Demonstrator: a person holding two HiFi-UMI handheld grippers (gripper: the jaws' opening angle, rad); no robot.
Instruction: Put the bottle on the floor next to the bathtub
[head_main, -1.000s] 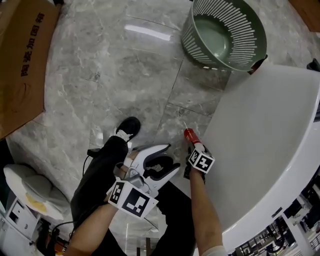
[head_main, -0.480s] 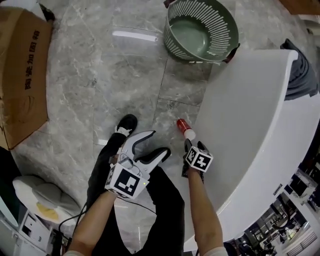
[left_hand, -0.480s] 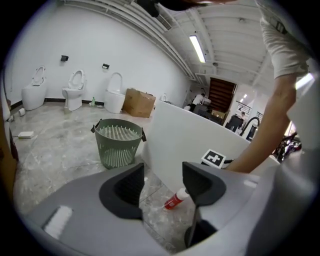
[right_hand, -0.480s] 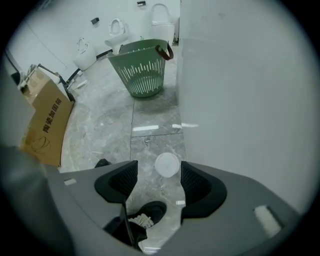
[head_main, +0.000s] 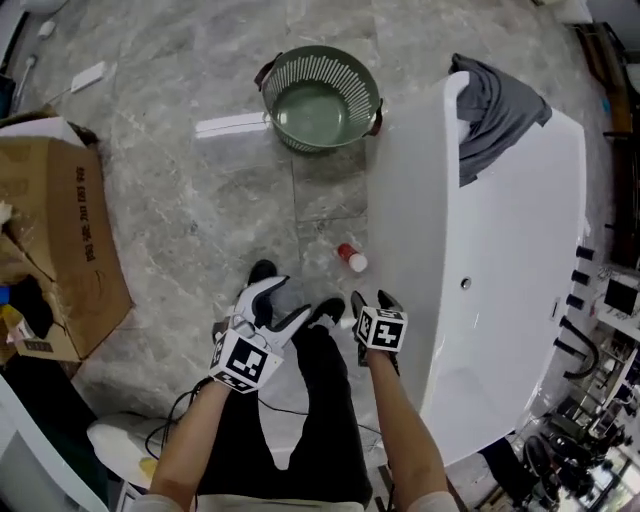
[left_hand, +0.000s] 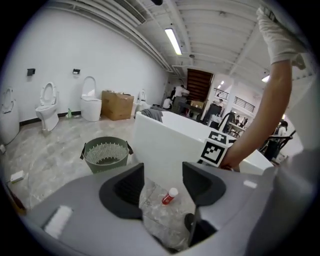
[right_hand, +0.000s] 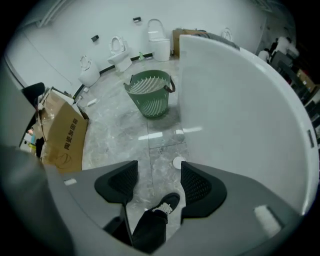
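Veined marble floor (head_main: 200, 180) — red bottle (head_main: 350, 257) beside glossy bathtub (head_main: 410, 200).

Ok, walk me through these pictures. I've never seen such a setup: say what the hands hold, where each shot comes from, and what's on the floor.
No robot here: a person holds a two-jaw tool in each hand, the left gripper and the right gripper. The top-down picture comes from a camera on the person's head. The other two come from cameras riding on each gripper, looking along its jaws. Both are open with nothing between the jaws, and the right one's have just closed slightly. On the floor, beside the white bathtub, is a small red bottle with a white cap. A green basket and a cardboard box stand further off.
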